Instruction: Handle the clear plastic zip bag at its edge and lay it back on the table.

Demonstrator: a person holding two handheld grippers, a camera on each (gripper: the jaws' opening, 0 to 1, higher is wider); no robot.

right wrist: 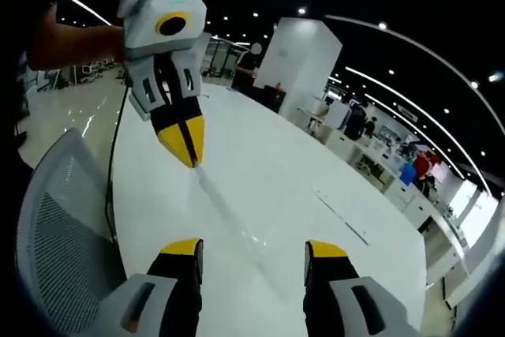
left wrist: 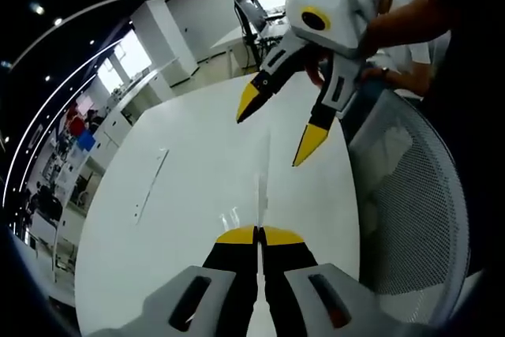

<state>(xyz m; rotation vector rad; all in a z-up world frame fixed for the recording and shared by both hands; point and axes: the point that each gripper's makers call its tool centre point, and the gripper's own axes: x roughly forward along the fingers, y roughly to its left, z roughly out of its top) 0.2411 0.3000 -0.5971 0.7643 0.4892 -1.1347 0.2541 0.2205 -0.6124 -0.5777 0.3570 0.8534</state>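
Two grippers are working over one white table (left wrist: 189, 195), each seen from its own camera and from the other's. In the left gripper view, the left gripper (left wrist: 258, 236) is rising from the bottom edge with its two yellow-tipped jaws pressed together, and they are pinching the near edge of one clear bag (left wrist: 261, 187). The bag is showing as a thin, almost edge-on strip running up from the jaw tips, held off the table surface; how much of it is hanging free cannot be told. Above it, the right gripper (left wrist: 278, 125) is coming in from the upper right with its two jaws standing apart, gripping nothing, and the bag's far end is lying near the gap between those tips, though contact cannot be made out. A hand (left wrist: 398, 17) is holding that gripper's white body. One mesh chair (left wrist: 410, 203) is standing at the table's right side. In the right gripper view, the right gripper (right wrist: 252, 246) is showing two separated jaws at the bottom edge, with bare table between them. The left gripper (right wrist: 188, 146) is pointing down from the upper left, its tips closed on the bag (right wrist: 225, 207), which is appearing as a faint clear streak slanting from those tips toward the lower right. The chair (right wrist: 67, 226) is lying at lower left, and the table (right wrist: 316, 187) is stretching away toward a ceiling-lit office hall.
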